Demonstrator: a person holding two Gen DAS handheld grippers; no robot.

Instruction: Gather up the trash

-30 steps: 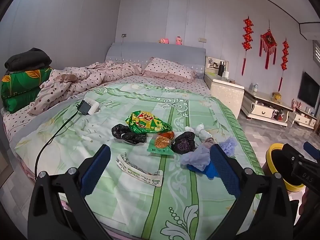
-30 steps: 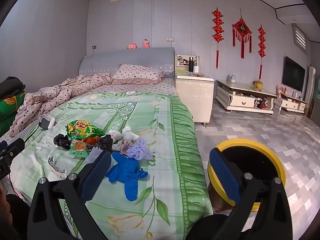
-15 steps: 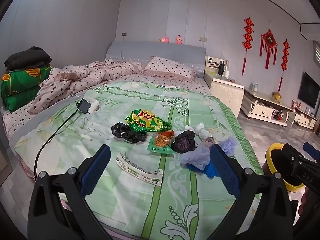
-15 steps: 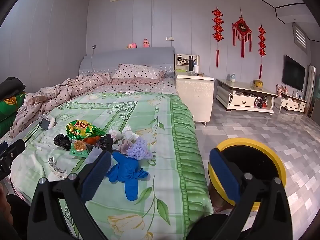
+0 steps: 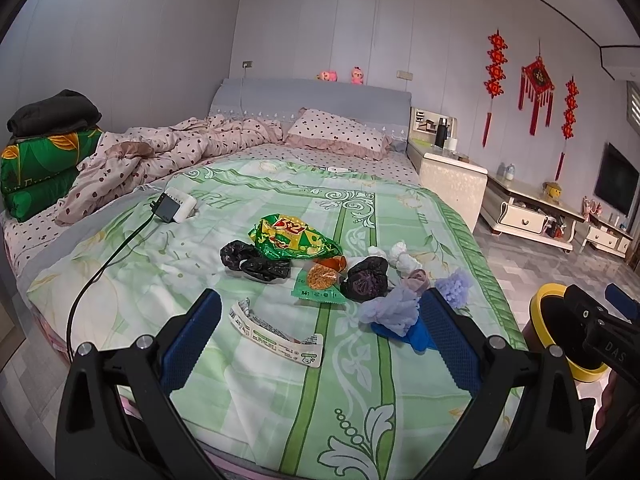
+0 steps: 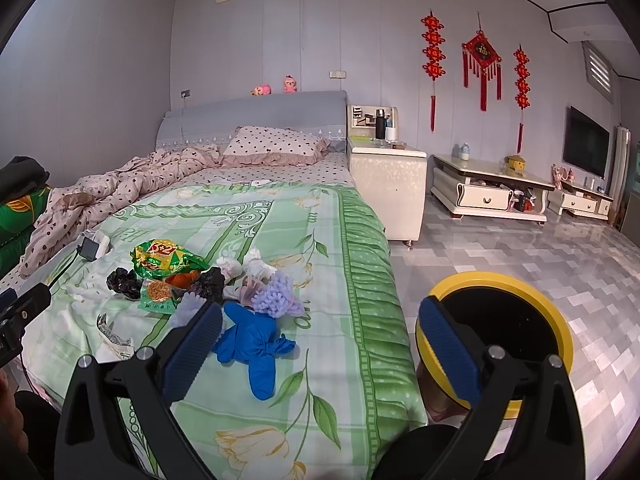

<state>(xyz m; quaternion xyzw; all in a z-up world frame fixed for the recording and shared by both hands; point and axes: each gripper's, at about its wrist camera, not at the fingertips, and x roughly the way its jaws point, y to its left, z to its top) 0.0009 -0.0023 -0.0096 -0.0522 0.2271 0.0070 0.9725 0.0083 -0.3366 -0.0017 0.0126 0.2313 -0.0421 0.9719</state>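
Note:
Trash lies in a cluster on the green bedspread [image 5: 256, 384]: a green and yellow snack bag [image 5: 292, 238], black plastic bags [image 5: 252, 262], a small green noodle packet [image 5: 320, 286], a flat white wrapper [image 5: 276, 336], white tissues [image 5: 402, 256], purple fluffy cloths [image 5: 394, 308] and a blue glove [image 6: 252, 344]. My left gripper [image 5: 320, 340] hovers open over the near bed edge, short of the wrapper. My right gripper [image 6: 320, 344] is open too, between the glove and a yellow-rimmed black bin [image 6: 504, 328] on the floor beside the bed.
A charger block [image 5: 174, 206] with a black cable [image 5: 100, 272] lies at the left of the bed. Rumpled dotted bedding [image 5: 180, 148] and a pillow [image 5: 340, 138] sit by the headboard. A nightstand [image 6: 386, 184] and a low cabinet [image 6: 492, 196] line the tiled floor [image 6: 540, 252].

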